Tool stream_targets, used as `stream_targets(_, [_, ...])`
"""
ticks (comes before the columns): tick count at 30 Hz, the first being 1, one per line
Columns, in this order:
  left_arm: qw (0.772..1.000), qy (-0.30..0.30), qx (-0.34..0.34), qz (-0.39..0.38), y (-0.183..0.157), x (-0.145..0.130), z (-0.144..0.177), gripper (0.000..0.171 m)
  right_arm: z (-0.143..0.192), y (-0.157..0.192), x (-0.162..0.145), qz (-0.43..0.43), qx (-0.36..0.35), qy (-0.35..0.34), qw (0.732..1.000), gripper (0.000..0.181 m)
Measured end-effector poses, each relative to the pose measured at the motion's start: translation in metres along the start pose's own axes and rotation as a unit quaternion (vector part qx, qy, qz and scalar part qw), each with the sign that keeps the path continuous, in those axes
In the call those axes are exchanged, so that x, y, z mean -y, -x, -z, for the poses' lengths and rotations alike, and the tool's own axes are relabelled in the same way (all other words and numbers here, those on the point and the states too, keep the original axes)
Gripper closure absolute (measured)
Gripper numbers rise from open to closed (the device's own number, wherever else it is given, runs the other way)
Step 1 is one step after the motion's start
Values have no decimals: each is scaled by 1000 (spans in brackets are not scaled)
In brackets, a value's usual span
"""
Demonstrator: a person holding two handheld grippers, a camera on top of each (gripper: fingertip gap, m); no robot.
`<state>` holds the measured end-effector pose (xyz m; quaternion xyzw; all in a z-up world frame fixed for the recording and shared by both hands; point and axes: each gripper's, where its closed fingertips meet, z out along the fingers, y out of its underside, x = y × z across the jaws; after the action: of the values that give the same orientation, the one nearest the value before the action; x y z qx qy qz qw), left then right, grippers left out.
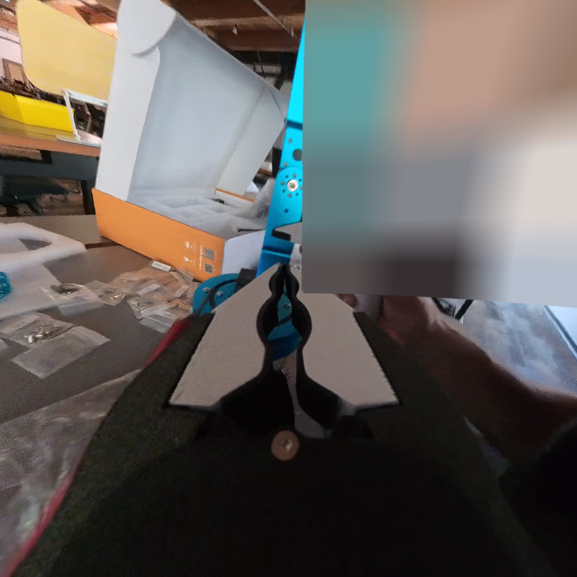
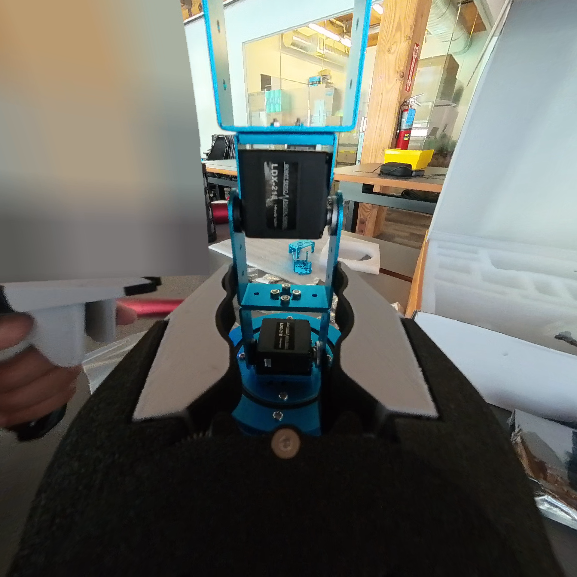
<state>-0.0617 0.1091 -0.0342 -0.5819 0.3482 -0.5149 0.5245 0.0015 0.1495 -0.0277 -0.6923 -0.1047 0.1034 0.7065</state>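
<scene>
Right wrist view: right gripper (image 2: 282, 281) straddles a blue metal robot arm (image 2: 282, 218) standing on the table, jaws wide around the lower U-bracket (image 2: 282, 295); contact with the bracket cannot be told. Judged rigid, top-heavy, smooth anodised surfaces; the lower bracket side plates look like the firmest hold. Left gripper (image 1: 283, 270) has its fingers nearly together, nipping nothing visible, near the arm's round base (image 1: 215, 290). Black servos (image 2: 282, 199) carry printed labels. The orange-and-white box (image 1: 162, 231) bears small markings.

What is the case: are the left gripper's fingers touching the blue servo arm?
Apart. The right wrist view shows the left gripper off to the left of the blue servo arm, with table visible between them.
</scene>
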Motion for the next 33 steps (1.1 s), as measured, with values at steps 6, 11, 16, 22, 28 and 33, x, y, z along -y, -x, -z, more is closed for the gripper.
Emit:
stream_targets(6, [994, 95, 5, -45, 26, -23, 35, 171, 4, -1, 0, -2, -2, -7, 1000, 119])
stream_targets(11, [945, 216, 93, -225, 104, -35, 83, 151, 9, 0, -1, -6, 5, -4, 1000, 121])
stream_targets(16, [903, 330, 56, -269, 182, -60, 75, 123, 18, -3, 1, -40, 22, 19, 999, 110])
stream_targets(22, [885, 418, -15, -202, 231, -96, 40, 100, 10, 3, 25, -15, -1, 20, 1000, 101])
stream_targets(28, [887, 418, -9, -196, 241, -99, 37, 127, 0, -4, 27, 3, -69, 9, 998, 118])
stream_targets(33, [884, 403, 24, -235, 245, -92, 37, 129, 2, -3, 27, 10, -73, 7, 997, 119])
